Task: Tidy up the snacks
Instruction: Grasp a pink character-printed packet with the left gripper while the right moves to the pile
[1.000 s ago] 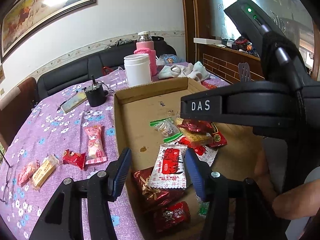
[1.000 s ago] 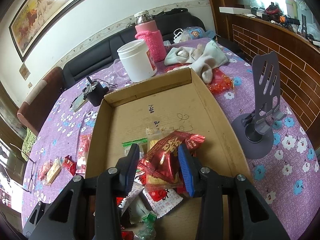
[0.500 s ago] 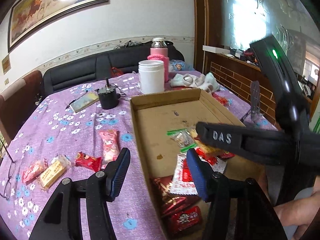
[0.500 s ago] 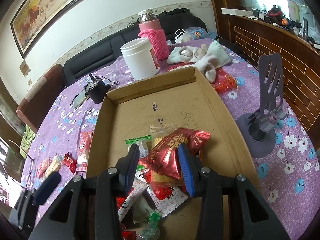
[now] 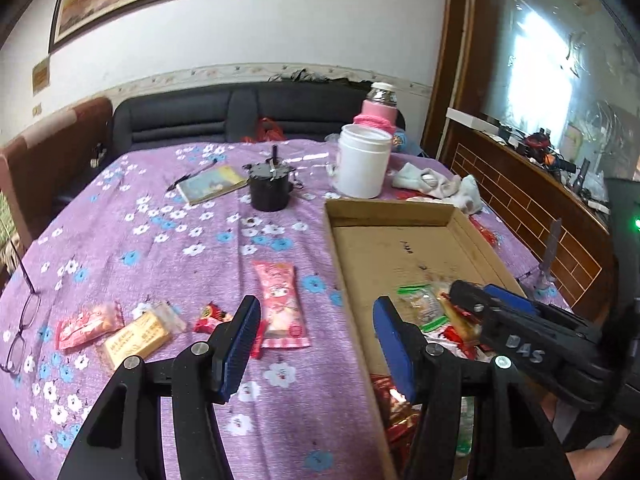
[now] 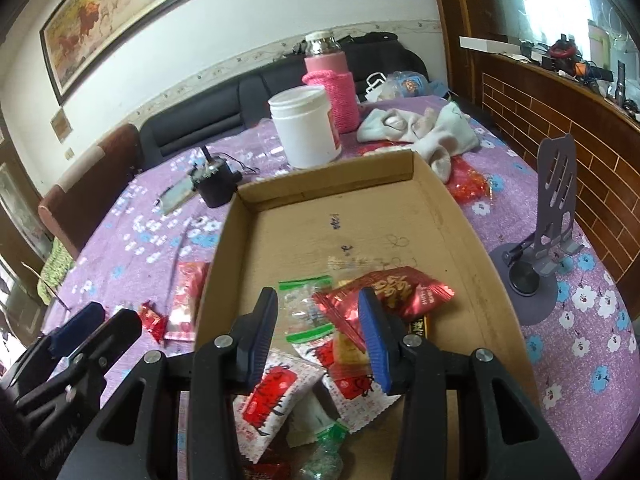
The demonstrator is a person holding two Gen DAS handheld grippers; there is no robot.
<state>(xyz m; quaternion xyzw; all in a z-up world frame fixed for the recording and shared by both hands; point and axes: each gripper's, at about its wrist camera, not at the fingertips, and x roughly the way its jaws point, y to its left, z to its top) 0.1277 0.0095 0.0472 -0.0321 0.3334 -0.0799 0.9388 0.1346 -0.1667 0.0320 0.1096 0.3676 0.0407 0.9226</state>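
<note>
A shallow cardboard box (image 5: 400, 248) (image 6: 340, 216) lies on the purple flowered cloth. A pile of snacks fills its near end: a red foil packet (image 6: 412, 288), a clear green-striped packet (image 6: 308, 312) and a white-and-red pack (image 6: 272, 396). My right gripper (image 6: 318, 332) hovers open just over that pile, its pads touching nothing. Left of the box, loose on the cloth, lie a pink pack (image 5: 280, 304), a small red candy (image 5: 210, 314), a yellow bar (image 5: 136, 338) and a red-pink pack (image 5: 86, 324). My left gripper (image 5: 316, 344) stands open and empty above the cloth beside the box's left wall.
Behind the box stand a white jar (image 5: 362, 164), a pink-sleeved bottle (image 6: 330, 76) and a black pot (image 5: 270, 188) next to a booklet (image 5: 212, 184). A white cloth (image 6: 420, 128) lies at the back right, a grey phone stand (image 6: 548, 232) right of the box, glasses (image 5: 20, 328) far left.
My left gripper swung left, from over the white-and-red pack in the box to over the cloth near the loose snacks. The right gripper barely moved; the red packet now lies further right.
</note>
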